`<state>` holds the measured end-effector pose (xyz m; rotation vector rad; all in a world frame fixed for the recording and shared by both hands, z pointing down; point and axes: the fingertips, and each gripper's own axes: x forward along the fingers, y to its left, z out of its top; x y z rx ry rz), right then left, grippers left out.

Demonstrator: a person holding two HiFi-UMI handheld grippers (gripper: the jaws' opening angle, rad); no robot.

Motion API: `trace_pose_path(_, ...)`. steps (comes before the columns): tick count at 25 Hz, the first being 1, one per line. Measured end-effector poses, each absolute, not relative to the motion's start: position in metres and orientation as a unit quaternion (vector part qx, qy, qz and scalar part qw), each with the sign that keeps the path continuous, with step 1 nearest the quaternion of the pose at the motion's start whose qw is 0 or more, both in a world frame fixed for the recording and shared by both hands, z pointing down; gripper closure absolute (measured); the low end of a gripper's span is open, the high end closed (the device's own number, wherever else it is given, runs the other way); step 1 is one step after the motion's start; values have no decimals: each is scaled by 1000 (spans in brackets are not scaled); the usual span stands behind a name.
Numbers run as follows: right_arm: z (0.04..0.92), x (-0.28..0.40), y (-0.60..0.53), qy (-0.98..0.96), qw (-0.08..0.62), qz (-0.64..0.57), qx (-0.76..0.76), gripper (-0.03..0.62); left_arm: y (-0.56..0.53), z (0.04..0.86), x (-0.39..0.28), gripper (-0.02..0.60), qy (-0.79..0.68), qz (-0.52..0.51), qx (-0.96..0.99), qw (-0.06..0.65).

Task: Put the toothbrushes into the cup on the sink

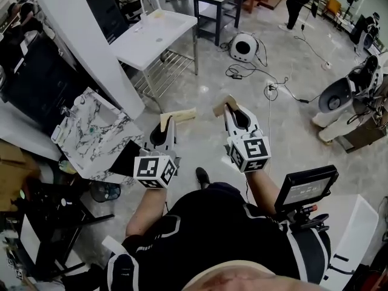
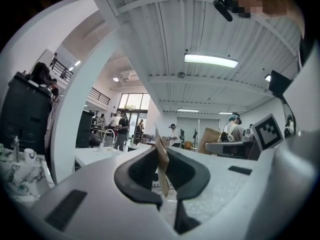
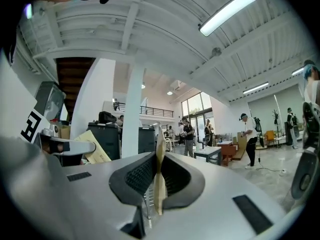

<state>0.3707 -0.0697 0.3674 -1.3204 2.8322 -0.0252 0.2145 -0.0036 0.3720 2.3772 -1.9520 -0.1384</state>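
We find the left gripper clamped on a tan strip and the right gripper on a second strip — toothbrushes, we judge. Both lie right of the marbled sink — left gripper nearer.

My head camera looks steeply down past my chest onto my left gripper, right gripper and the floor. Each gripper camera sits close behind its jaws, facing level toward the far windows, which both views share.

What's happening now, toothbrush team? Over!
Left gripper shut, empty. Right gripper shut, empty. No toothbrush held; sink off to the left. Path to it looks open.
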Motion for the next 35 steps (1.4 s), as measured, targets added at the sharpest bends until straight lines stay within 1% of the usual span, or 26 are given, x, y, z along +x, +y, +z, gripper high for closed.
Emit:
trace_pose_path(6, 357, 357, -119, 908, 26, -8, -418, 551, -50, 369, 199, 546, -640, -34, 767, 26)
trace_pose_path(13, 364, 352, -168, 905, 23, -18, -424, 551, -99, 366, 186, 546, -637, -25, 770, 27)
trace_pose_path(31, 365, 333, -235, 912, 30, -25, -408, 551, -161, 365, 173, 546, -645, -6, 764, 20)
trace_pose_path(35, 366, 320, -247, 920, 29, -23, -390, 551, -171, 370, 165, 546, -655, 1, 755, 23)
